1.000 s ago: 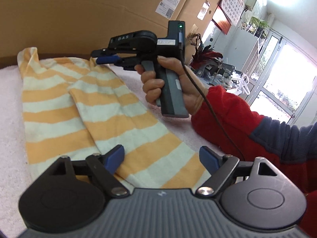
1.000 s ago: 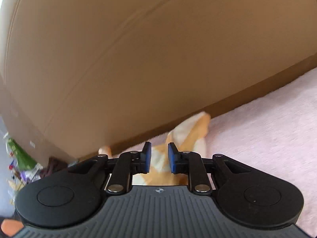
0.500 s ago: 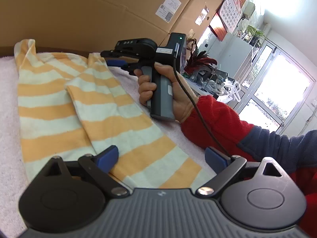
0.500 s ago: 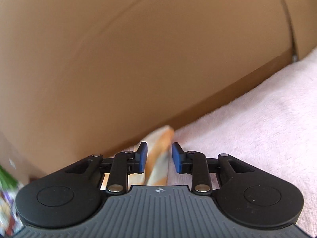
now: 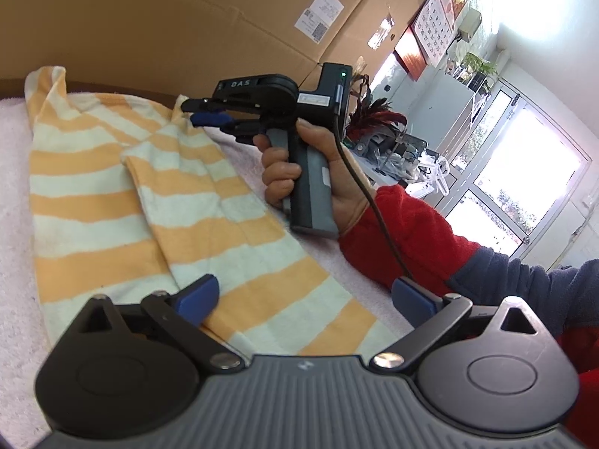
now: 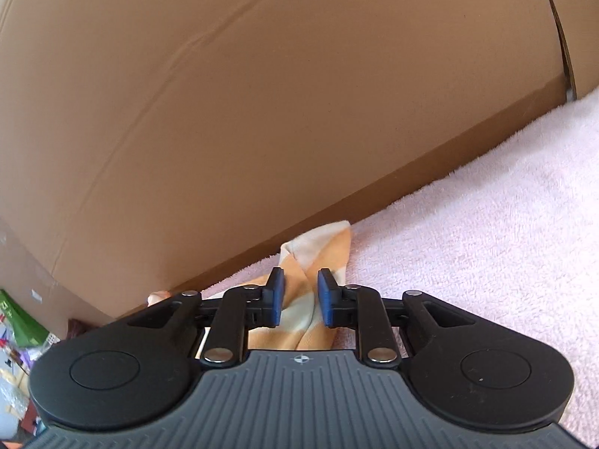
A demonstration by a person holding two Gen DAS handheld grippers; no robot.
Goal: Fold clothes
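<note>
Your striped garment [image 5: 112,202], orange and cream bands, lies flat on the pink terry cloth [image 5: 15,157] that covers the worktop. One side panel of it is folded inward over the body, its edge running diagonally across the stripes. The garment's far end reaches the foot of the large cardboard box [image 5: 168,18], where one corner stands up against the cardboard.

Your left gripper [image 5: 305,299] hovers above the garment's near hem with its fingers [image 5: 196,293] spread wide and released; nothing sits between the blue pads. The left pad is over the striped fabric, the right pad over your red sleeve [image 5: 404,239].

Your right hand [image 5: 307,172] grips the grey handle of the right gripper [image 5: 204,112], which points at the garment's far corner beside the box. From the right wrist view, the right gripper's fingers [image 6: 276,295] stand partly apart with a bunched ridge of striped garment [image 6: 318,250] rising between them. You cannot tell from either view whether the pads press the fabric or merely flank it. A black cable [image 5: 370,202] runs down from that gripper across your sleeve.

On the box, a white shipping label [image 5: 318,18] shows near its upper edge. Right of the box hangs a wall calendar [image 5: 438,18], and farther right are bright glass doors [image 5: 524,172].
</note>
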